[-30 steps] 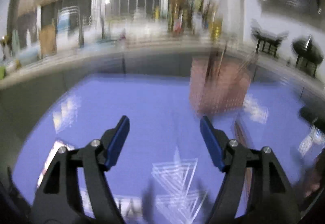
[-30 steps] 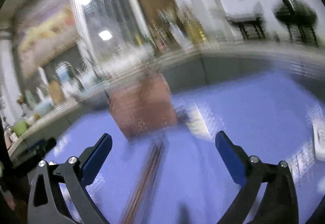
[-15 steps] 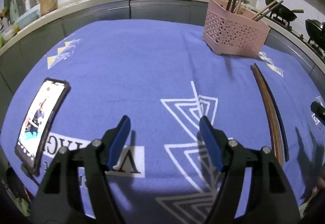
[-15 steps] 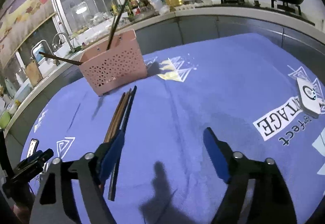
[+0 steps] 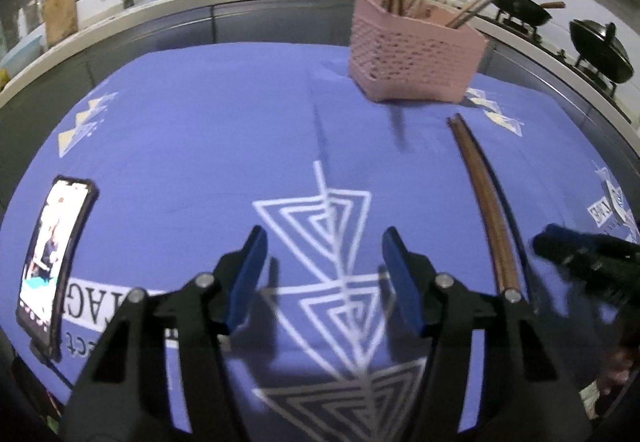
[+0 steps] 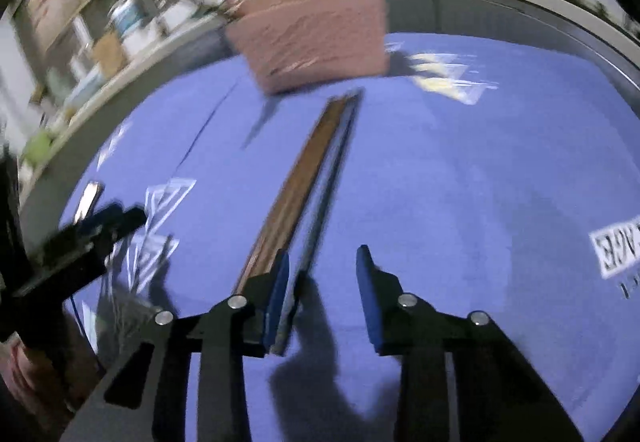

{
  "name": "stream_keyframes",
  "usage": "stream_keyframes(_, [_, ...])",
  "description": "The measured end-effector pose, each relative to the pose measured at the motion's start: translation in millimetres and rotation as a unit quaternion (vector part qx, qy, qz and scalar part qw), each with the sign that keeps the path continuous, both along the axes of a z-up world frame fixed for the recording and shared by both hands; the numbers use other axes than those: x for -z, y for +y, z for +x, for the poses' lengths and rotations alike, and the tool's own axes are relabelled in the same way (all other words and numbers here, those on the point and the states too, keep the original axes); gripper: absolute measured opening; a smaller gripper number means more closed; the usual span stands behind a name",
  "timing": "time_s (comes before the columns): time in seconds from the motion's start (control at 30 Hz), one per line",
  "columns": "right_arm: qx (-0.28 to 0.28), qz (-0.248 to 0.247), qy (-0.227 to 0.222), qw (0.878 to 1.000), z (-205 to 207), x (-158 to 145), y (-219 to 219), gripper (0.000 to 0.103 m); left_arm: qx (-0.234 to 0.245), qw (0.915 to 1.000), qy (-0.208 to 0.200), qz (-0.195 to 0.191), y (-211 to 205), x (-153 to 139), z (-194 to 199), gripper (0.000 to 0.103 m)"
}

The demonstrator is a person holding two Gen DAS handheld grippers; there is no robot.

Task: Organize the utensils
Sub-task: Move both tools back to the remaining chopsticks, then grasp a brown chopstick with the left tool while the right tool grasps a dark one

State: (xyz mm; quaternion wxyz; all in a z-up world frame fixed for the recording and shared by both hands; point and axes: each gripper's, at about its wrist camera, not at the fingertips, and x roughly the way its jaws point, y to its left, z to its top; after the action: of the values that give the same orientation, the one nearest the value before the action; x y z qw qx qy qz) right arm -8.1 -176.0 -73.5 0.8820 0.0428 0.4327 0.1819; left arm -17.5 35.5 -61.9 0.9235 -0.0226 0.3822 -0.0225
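My right gripper [image 6: 322,286] stands part open, its jaws having just been closing; a dark chopstick [image 6: 320,201] lies between them beside the left pad, not yet pinched. The brown chopsticks [image 6: 292,193] lie just outside, centre frame, running up to the pink basket [image 6: 312,41]. My left gripper [image 5: 324,278] is open and empty over the blue cloth [image 5: 200,129]. I judge the sticks light, stiff and slippery; grip near the thick end.

blue tablecloth [image 5: 200,129] | white label is showing partial upside-down letters "AG" with "ct" beneath in left view | mirrored "AGE" fragment is showing at right view's edge
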Motion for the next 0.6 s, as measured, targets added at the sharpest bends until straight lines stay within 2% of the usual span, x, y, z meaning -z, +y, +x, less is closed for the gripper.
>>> stream_keyframes(0.07, [-0.019, -0.03, 0.003, 0.999, 1, 5, 14, 0.033, 0.013, 0.9999, 0.001, -0.001, -6, -1, 0, 0.058])
stream_keyframes(0.1, [-0.009, -0.072, -0.013, 0.997, 1, 5, 17, 0.032, 0.024, 0.9997, 0.004, -0.003, -11, -2, 1, 0.058])
stream_keyframes(0.13, [0.004, -0.093, -0.023, 0.995, 1, 6, 15, 0.031, 0.031, 0.9995, 0.005, -0.005, -15, -3, 1, 0.058])
stream_keyframes(0.2, [0.026, -0.071, -0.011, 0.997, 4, 6, -3, 0.031, 0.056, 0.9983, 0.008, -0.012, -25, -5, 2, 0.058])
stream_keyframes(0.23, [0.032, -0.045, -0.002, 0.998, 5, 5, -14, 0.031, 0.075, 0.997, 0.01, -0.016, -33, -5, 3, 0.058])
stream_keyframes(0.37, [0.044, -0.018, -0.011, 0.999, 1, -1, -30, 0.031, 0.135, 0.9902, 0.03, -0.024, -63, 1, 11, 0.058])
stream_keyframes(0.6, [0.046, 0.006, -0.003, 0.999, -1, 6, -42, 0.031, 0.146, 0.9862, 0.076, -0.016, -87, 21, 29, 0.058])
